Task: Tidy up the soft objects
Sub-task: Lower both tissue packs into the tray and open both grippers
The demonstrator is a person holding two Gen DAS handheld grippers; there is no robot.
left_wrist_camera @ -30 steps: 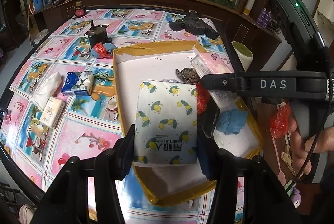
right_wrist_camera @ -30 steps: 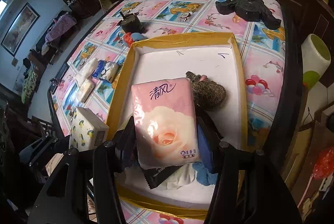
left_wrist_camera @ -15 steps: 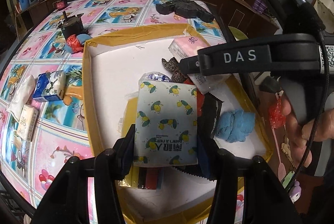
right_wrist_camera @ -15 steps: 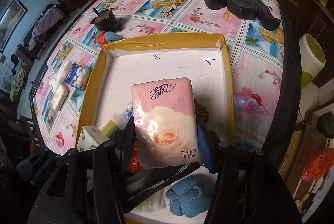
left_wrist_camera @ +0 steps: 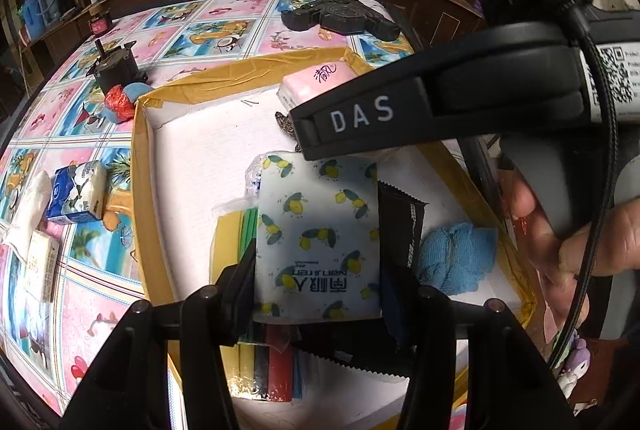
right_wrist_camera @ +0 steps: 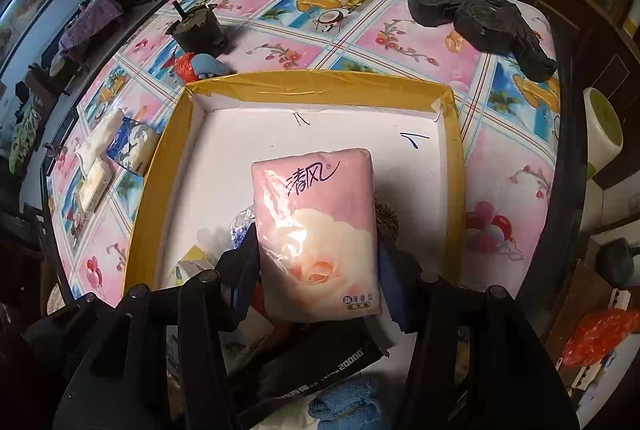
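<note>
Lemon-print tissue pack: white soft wrapper, scattered yellow lemons with green leaves, blue-grey lettering near its lower edge, reading upside down in the left wrist view. Clamped across its width by the left gripper, jaws pressed on both long sides; held above the near part of the box

Pink tissue pack: glossy plastic wrap, pale rose printed on the lower half, dark brush lettering at the top, small label at the bottom corner. Wrapper shows wrinkles and glare. Grasped the same way by the right gripper, sides squeezed between the pads; held over the box interior

Box: shallow, white inside, rim bound in yellow-brown tape, pen marks on the floor. Below the packs lie a black sachet, a blue knitted cloth, a bundle of coloured strips in clear film, a brown mottled item, partly hidden

Outside, on the pink-and-blue patterned tablecloth: blue tissue pack, two pale packs beside it, black motor-like part, black bracket

A person's hand grips the right gripper's handle
</note>
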